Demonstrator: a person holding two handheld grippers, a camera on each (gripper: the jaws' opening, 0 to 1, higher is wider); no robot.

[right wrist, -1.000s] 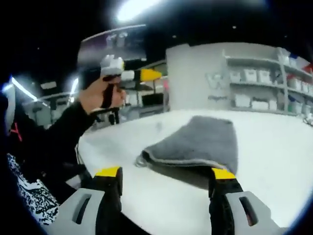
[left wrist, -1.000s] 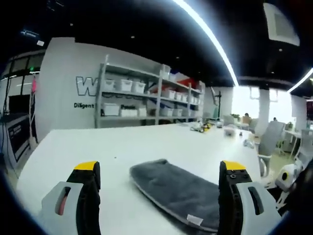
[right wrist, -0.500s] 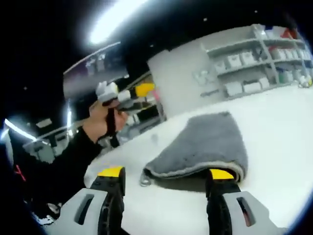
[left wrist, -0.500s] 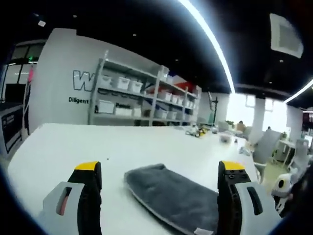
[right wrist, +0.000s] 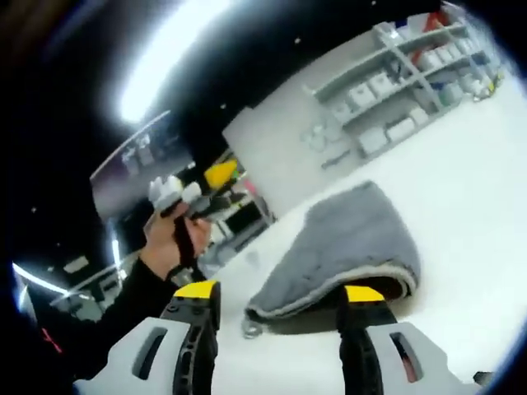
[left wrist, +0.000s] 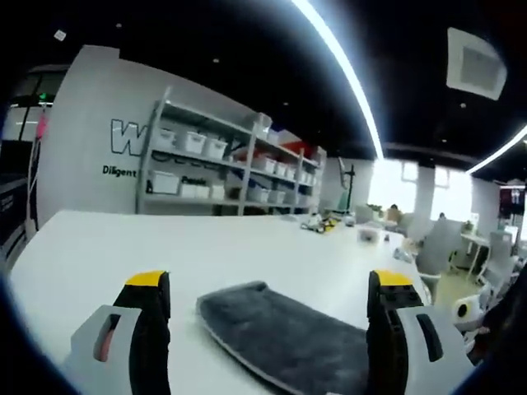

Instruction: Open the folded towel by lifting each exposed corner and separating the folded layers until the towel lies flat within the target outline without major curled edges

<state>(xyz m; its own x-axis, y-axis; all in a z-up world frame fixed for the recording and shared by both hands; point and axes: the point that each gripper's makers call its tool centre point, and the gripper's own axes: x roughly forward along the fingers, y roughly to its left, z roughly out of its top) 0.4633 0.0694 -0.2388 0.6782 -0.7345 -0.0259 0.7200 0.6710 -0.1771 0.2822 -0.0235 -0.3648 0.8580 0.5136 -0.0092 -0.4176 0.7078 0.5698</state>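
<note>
While both jaws gape empty, the right hand-held gripper (right wrist: 276,300) closes on the folded towel (right wrist: 350,239) lying on the worktop (right wrist: 469,197); soft, limp cloth, best pinched at its near edge.

From my left gripper view the grey towel (left wrist: 280,337) runs off the bottom edge, and its near right part sits behind my right-hand jaw. Wall lettering (left wrist: 123,140) is cut by the shelf rack (left wrist: 222,164); I can't read the whole word. Small items (left wrist: 325,222) far along the table (left wrist: 99,247) are too tiny to name. In the right gripper view the towel's near edge hides behind my jaw tip, and the shelf bins (right wrist: 387,107) are blurred.
</note>
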